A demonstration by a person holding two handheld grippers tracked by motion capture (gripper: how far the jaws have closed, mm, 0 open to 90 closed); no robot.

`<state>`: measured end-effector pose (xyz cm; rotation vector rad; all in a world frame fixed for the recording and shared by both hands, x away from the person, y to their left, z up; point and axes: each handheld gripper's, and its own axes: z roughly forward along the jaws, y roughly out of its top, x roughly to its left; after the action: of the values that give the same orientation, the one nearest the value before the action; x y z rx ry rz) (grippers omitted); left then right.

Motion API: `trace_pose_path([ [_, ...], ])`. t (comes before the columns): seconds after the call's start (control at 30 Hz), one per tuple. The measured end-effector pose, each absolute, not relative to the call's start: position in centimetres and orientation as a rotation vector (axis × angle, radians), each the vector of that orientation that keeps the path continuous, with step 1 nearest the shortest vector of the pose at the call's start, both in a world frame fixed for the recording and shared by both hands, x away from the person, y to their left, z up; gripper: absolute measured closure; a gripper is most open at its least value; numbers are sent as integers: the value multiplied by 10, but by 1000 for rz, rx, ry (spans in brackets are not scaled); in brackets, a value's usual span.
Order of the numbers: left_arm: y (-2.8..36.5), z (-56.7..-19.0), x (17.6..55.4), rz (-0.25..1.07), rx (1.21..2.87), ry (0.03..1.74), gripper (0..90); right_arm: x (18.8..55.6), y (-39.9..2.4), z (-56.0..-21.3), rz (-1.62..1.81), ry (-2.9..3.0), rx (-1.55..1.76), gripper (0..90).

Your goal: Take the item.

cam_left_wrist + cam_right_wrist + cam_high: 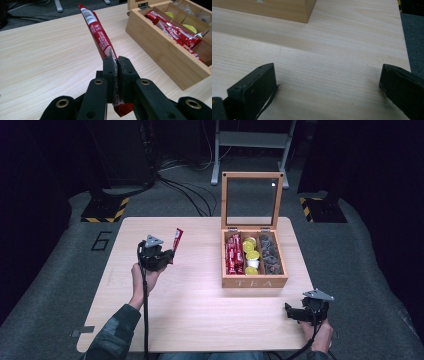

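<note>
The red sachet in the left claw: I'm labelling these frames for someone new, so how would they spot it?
Start at the wooden tea box with its lid up, then look left across the table. The left claw is shut on a red sachet, held above the wood. Unlike the red sachets lying in the box's left compartment, it sticks up alone.

Word "TEA" stood in pale capitals on front wall of open bamboo wooden box point(254, 282) with glass-paned lid
Large dark numeral "6" marked grey floor mat point(101, 240) left of light wooden table
Long red foil sachet point(100, 37) clamped between left gripper point(116, 65) jaws carried white barcode panel near top and small white print down its length, too blurred to read
No other legible text
</note>
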<state>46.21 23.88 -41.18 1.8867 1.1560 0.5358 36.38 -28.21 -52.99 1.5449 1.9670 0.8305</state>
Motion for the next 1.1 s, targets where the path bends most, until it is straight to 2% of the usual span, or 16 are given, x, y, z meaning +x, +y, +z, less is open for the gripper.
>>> trace_pose_path([
  [0.6,272,-442,458,533,1858,1275,845,364,-282,-530,829,1964,1546,4],
  [1.1,284,-468,475,530,1838,1362,845,363,-281,-530,825,1961,1544,4],
])
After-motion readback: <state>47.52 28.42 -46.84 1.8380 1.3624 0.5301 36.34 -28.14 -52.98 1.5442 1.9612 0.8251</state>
